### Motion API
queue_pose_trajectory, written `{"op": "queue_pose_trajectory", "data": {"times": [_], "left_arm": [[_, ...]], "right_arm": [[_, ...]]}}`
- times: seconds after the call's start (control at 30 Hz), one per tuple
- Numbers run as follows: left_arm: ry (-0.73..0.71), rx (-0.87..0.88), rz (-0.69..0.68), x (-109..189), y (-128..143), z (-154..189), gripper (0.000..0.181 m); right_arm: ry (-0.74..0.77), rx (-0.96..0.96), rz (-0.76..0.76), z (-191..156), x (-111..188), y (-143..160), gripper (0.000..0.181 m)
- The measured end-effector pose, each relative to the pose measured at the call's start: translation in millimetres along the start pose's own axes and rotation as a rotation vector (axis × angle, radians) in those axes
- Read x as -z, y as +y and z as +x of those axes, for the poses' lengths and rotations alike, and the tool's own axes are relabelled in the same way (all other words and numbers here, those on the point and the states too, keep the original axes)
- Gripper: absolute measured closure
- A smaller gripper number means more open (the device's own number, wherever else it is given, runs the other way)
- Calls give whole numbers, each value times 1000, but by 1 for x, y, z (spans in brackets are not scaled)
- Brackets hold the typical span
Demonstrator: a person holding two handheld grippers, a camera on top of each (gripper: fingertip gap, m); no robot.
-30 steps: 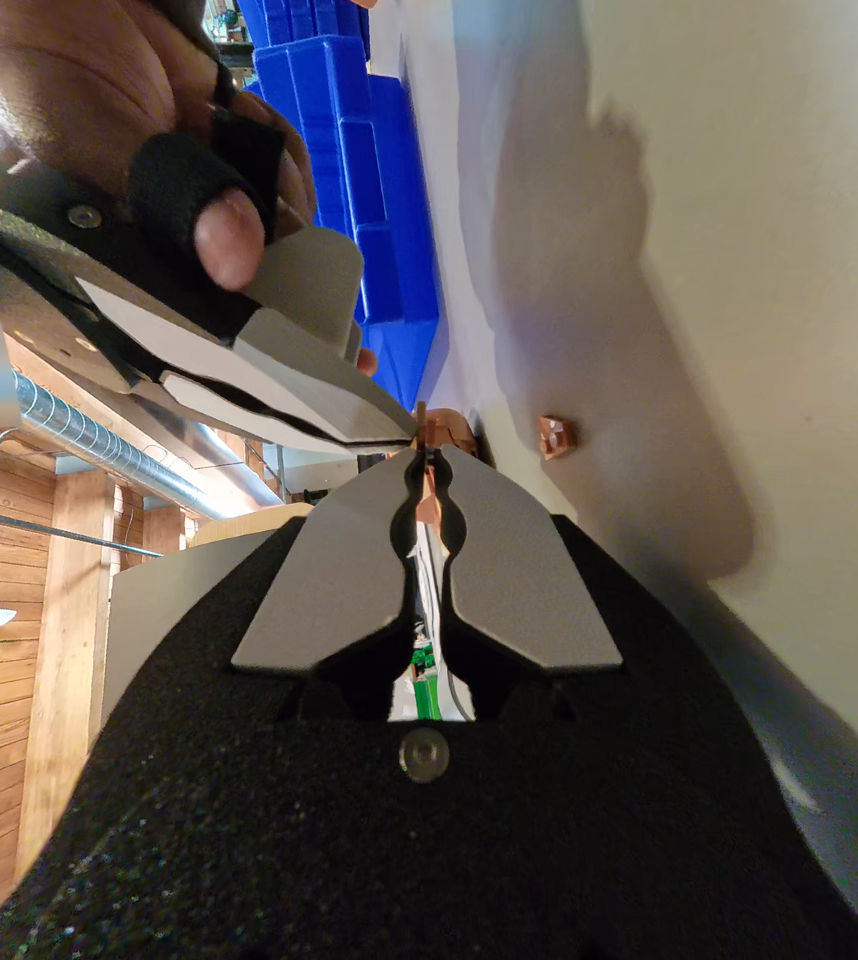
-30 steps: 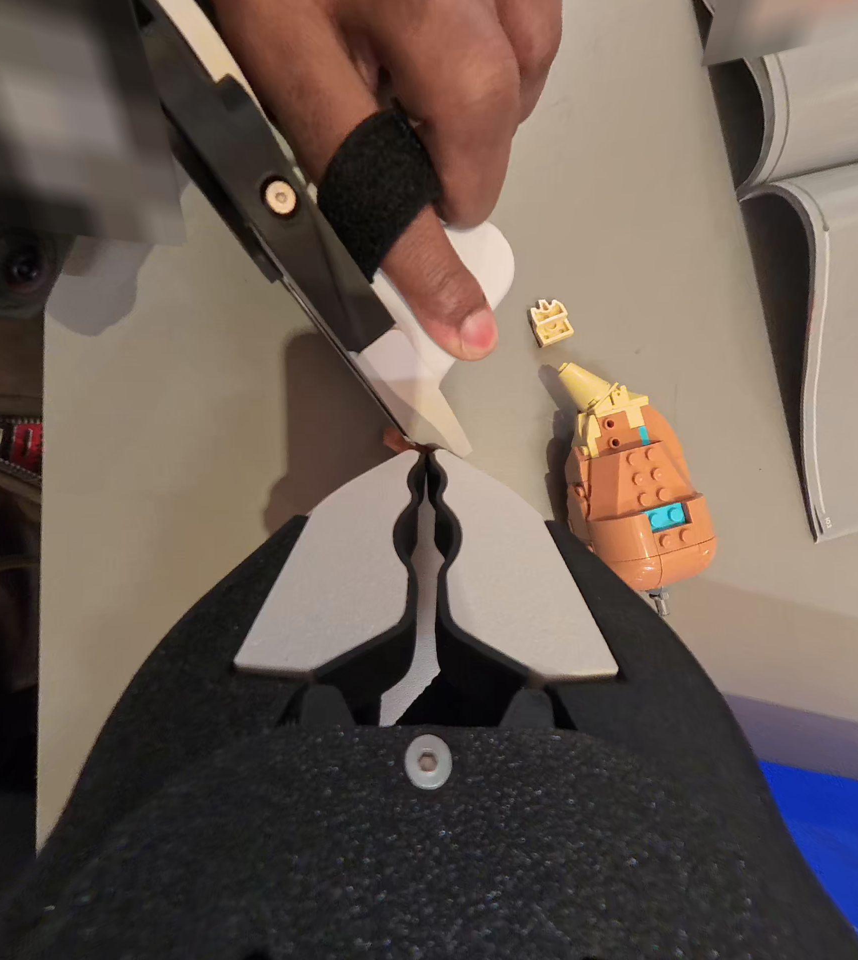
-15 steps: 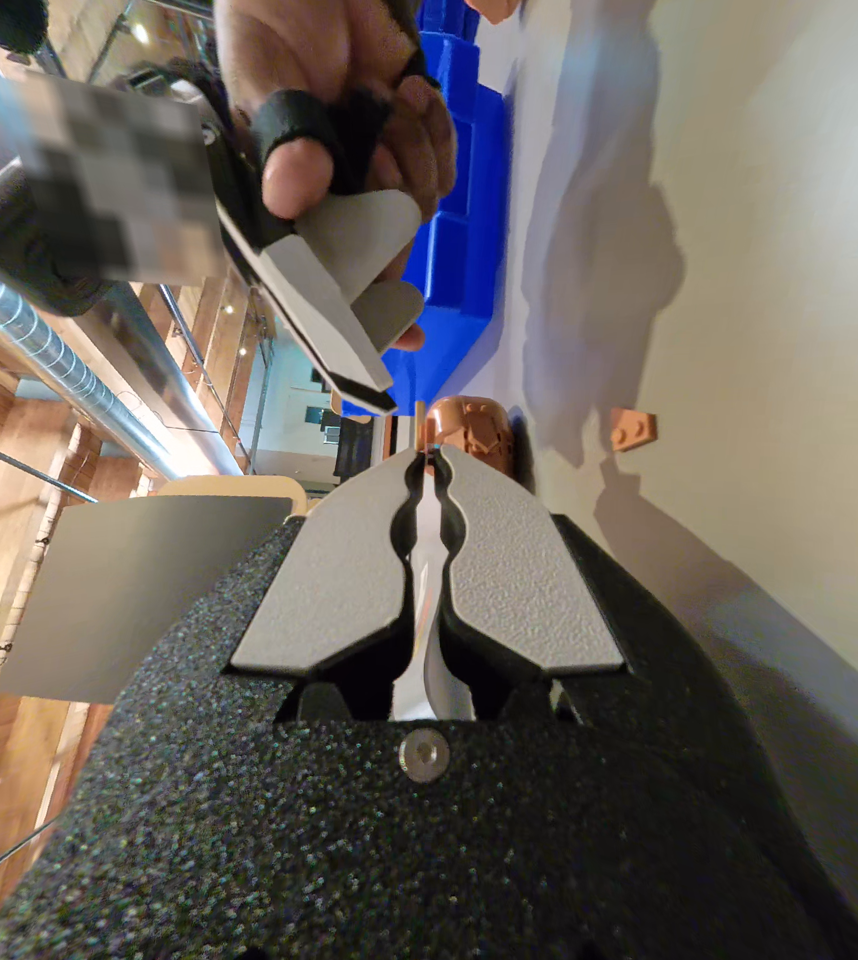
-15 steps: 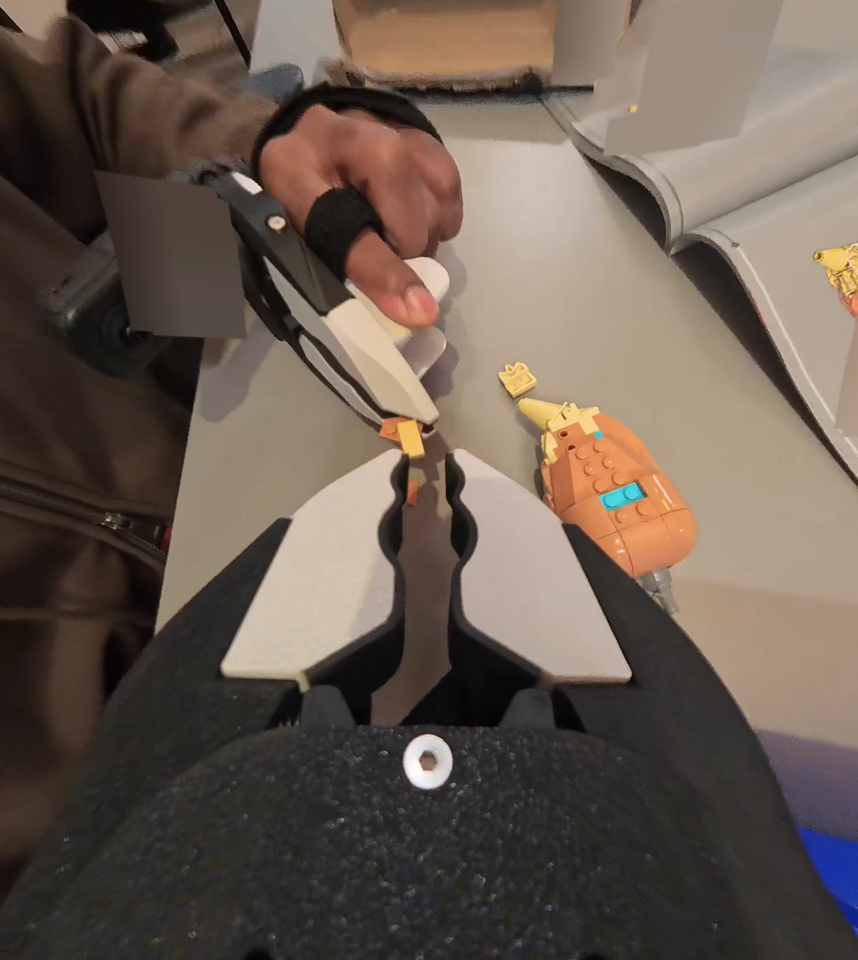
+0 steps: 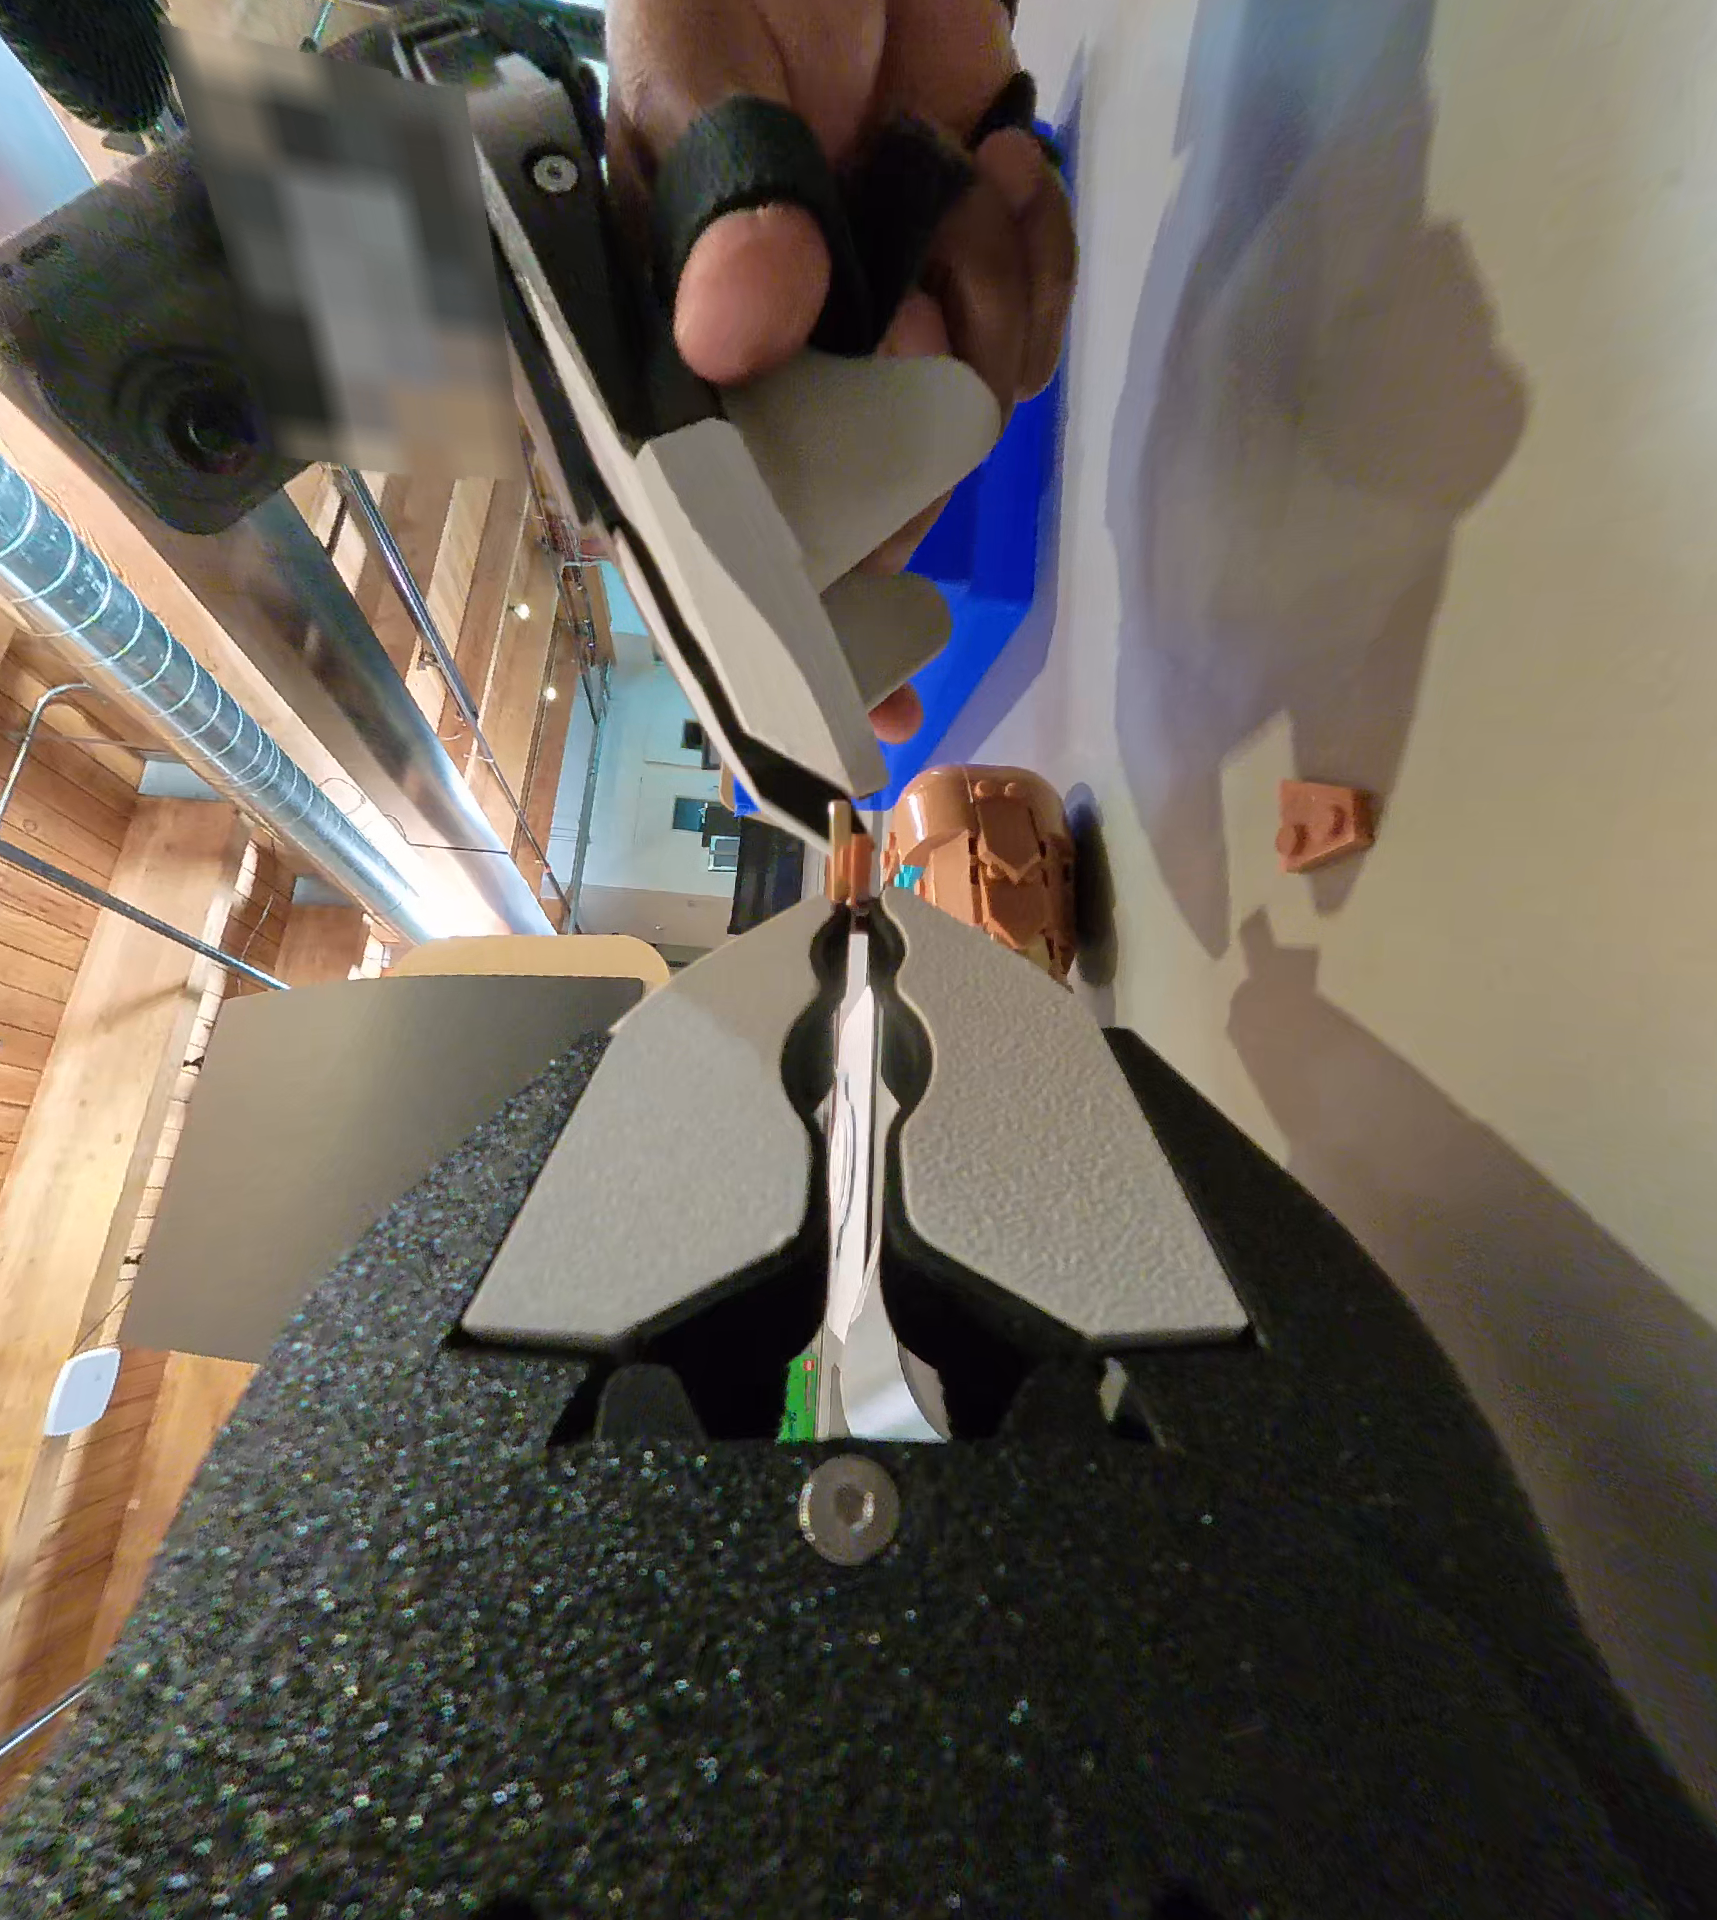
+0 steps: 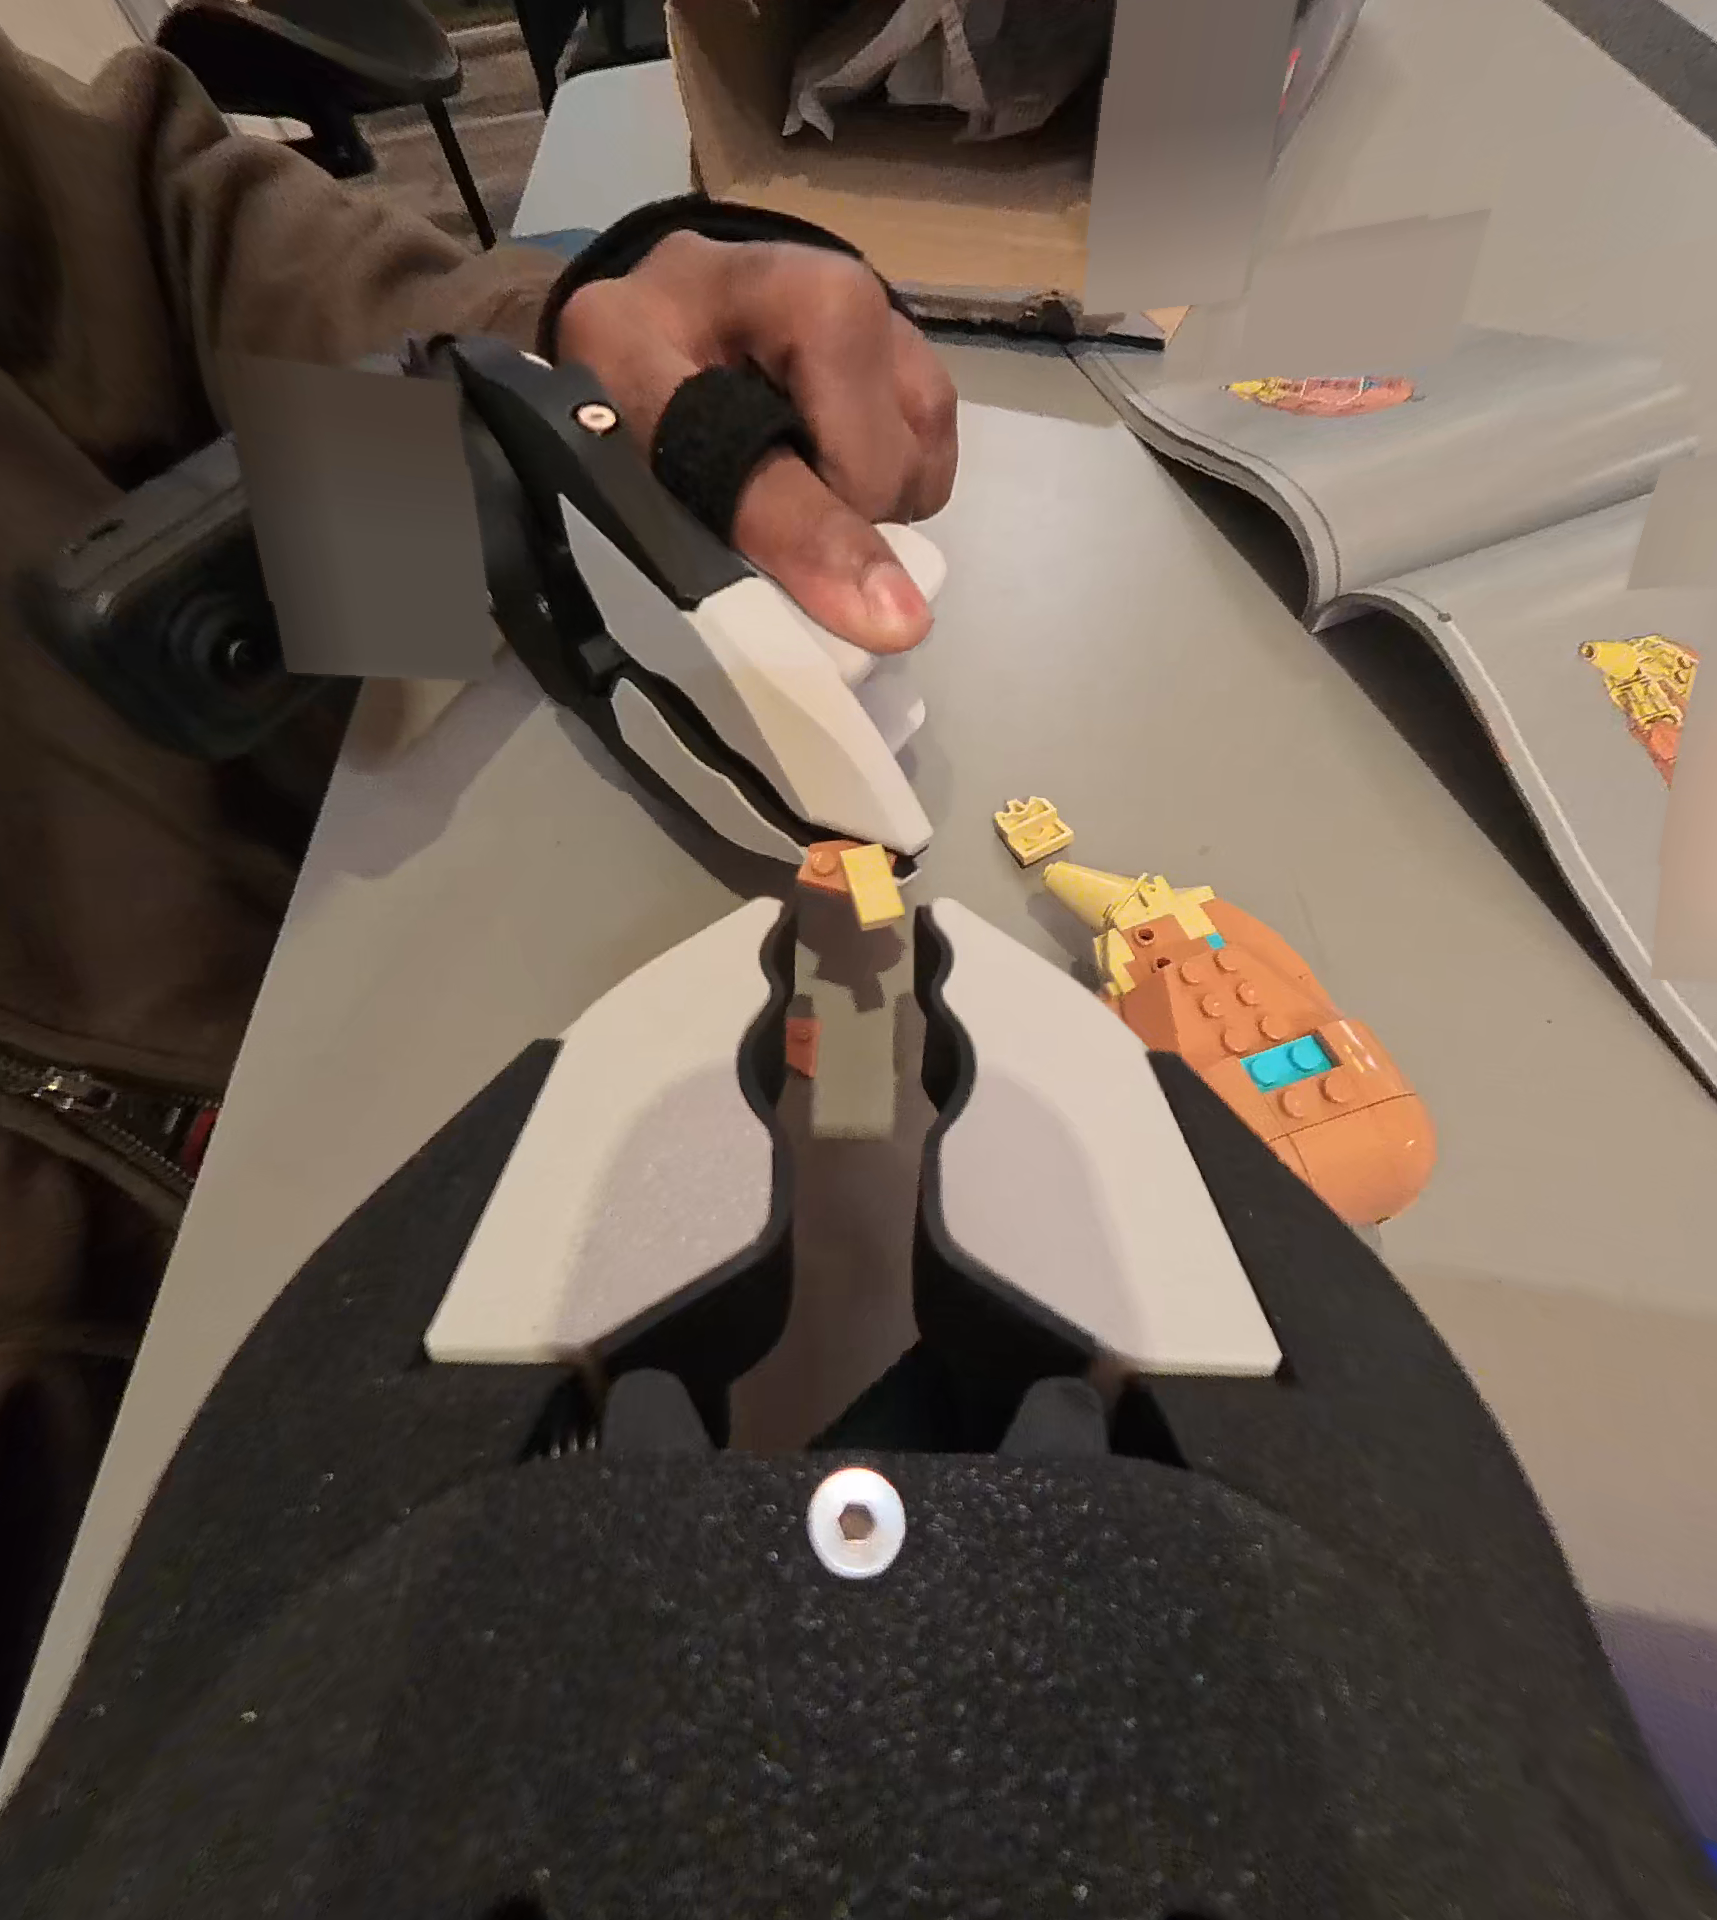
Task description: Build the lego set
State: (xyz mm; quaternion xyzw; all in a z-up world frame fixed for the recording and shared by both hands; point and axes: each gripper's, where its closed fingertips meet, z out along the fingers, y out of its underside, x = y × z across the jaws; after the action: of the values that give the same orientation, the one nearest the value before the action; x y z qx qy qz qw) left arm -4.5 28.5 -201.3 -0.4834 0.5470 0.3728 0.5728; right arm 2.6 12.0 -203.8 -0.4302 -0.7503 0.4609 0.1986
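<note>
On the left, your left hand [image 6: 781,416] holds the left gripper [image 6: 901,844] clamped shut on the joined plates [image 6: 854,878], a small orange plate with a yellow one on it, lifted clear of the desk [image 6: 1093,623]. The pair looks feather-light, stiff and smooth, and you hold it only by one thin edge, so any side push could probably twist it out of the jaws.

Just in front of it, your right gripper [image 6: 854,914] stands open and empty, with its fingertips close under the plates but not touching them. If you take the plates over, grip across the flat faces or both long edges, not the studs, and squeeze gently.

Through the gap between the right gripper's fingers, a loose orange plate [image 6: 802,1044] lies on the desk. Further right sits a small yellow piece [image 6: 1030,829], and just beside it the orange model [image 6: 1259,1049] lies on its side. It is bulkier and rounded, likely to roll, so steady it by its broad flanks when pressing parts on. The open booklet [image 6: 1456,582] lies at the far right.
</note>
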Motion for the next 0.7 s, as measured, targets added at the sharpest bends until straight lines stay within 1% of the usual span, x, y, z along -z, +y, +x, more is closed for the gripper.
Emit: {"op": "queue_pose_trajectory", "data": {"times": [0.33,0.6,0.7], "left_arm": [[-6,-10,-3,1,0,-1,178],[-20,-27,-38,0,4,-3,178],[-25,-32,-39,1,4,-4,178]], "right_arm": [[22,-10,9,-3,-3,1,159],[99,-23,18,2,-5,1,158],[128,-25,33,4,-5,0,161]]}}
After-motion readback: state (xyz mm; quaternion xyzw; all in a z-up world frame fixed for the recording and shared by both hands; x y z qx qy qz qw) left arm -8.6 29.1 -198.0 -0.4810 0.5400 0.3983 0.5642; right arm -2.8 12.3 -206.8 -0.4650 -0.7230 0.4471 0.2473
